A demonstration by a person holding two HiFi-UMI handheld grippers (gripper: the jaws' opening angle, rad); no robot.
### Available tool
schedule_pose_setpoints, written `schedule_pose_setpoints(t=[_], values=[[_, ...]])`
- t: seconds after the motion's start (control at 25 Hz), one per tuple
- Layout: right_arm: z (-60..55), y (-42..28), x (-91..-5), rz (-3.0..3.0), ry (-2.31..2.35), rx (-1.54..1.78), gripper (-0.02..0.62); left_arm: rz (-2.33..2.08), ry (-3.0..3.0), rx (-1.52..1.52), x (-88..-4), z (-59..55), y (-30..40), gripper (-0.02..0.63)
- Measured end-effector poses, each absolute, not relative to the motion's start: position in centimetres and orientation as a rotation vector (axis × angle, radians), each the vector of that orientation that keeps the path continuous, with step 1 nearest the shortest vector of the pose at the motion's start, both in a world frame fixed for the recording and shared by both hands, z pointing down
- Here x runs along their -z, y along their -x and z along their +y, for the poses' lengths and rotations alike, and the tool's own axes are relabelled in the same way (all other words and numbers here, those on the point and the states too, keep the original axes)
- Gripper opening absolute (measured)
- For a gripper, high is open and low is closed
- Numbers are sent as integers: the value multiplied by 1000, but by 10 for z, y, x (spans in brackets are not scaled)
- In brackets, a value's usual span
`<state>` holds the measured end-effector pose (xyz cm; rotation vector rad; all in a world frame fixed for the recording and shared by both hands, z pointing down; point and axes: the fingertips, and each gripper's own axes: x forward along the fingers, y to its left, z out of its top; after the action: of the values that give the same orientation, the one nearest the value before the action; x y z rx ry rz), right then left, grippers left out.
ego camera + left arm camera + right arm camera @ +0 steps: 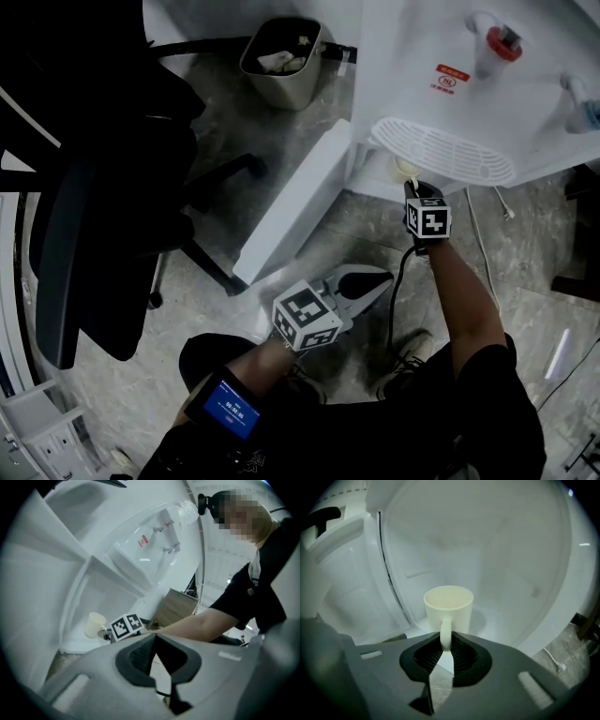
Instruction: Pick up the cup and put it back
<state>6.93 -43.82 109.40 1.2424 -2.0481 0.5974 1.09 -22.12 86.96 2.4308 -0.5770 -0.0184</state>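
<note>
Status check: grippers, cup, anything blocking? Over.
Left gripper shut, empty. Right gripper shut on cream handled cup, at its handle. Cup upright inside white water dispenser cabinet, door open. Nothing blocking.

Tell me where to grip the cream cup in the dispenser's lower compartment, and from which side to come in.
Grip the cup by its handle, coming in through the compartment's open front. The cup stands upright with the handle turned straight toward the opening, a thin vertical strap; the body is round and wider. The right gripper is shut on it there.

an office corner: a water dispenser, a swivel chair and a waste bin.
</note>
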Motion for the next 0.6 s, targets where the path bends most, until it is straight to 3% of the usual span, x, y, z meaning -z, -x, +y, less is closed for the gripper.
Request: schedule_pose_setpoints(t=[0.36,0.6], values=[[-376,-41,-1034,-2148,-1192,-620,48,-705,-2373,57,-829,-228,-4,5],[-321,-25,-925,-2238,-1097,-663,48,-893,-2268,200,-757,-206,12,5]])
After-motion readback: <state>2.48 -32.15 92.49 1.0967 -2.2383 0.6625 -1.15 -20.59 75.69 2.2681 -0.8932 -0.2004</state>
